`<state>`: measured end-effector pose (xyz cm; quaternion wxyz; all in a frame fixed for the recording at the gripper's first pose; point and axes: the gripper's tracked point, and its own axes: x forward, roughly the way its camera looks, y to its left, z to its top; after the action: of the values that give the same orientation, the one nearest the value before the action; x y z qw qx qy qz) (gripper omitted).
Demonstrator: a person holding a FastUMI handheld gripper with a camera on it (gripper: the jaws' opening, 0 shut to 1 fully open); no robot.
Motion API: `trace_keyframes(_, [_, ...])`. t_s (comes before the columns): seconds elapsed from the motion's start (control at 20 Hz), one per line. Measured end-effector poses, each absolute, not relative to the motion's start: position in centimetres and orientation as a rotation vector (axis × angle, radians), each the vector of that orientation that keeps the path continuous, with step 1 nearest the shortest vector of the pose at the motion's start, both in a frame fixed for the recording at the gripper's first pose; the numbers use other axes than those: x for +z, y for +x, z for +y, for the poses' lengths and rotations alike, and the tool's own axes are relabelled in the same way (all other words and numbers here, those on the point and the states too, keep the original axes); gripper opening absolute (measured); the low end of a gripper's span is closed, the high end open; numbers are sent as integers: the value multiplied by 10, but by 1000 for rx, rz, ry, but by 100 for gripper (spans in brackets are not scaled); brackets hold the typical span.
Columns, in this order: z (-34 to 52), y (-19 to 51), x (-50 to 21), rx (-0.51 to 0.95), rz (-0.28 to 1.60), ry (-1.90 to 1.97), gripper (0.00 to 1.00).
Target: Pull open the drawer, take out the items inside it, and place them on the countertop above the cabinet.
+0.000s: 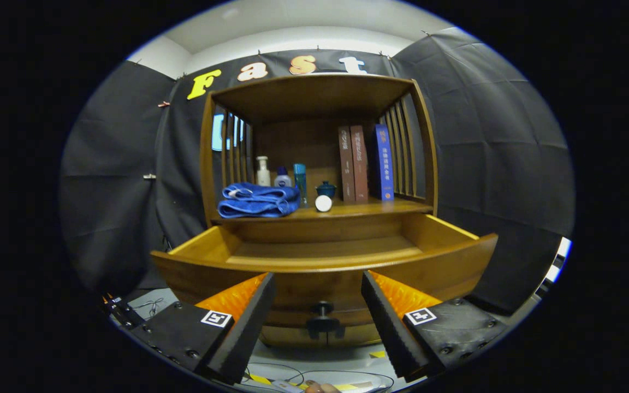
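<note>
gripper jaws released, w/ knob btwn | drawer pulled out | towel on countertop

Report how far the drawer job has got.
Done: the drawer stands pulled open, and what shows of its floor looks bare. A blue towel and a small white round item lie on the countertop. In hand: nothing; the gripper is open, its fingers either side of the drawer knob. Left: apparently nothing.
</note>
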<state>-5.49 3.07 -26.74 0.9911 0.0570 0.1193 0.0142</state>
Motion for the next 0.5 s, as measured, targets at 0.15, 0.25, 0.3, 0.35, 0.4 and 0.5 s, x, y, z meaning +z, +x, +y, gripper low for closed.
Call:
trace_keyframes(0.15, [32, -48, -289, 36, 281, 133, 99])
trace_keyframes(0.25, [33, -44, -293, 43, 289, 112, 99])
trace_keyframes(0.3, [34, -41, -294, 44, 290, 104, 99])
trace_keyframes(0.35, [33, -41, -295, 35, 298, 105, 99])
trace_keyframes(0.4, [30, -43, -293, 29, 292, 109, 99])
trace_keyframes(0.5, [30, -39, -294, 24, 286, 119, 97])
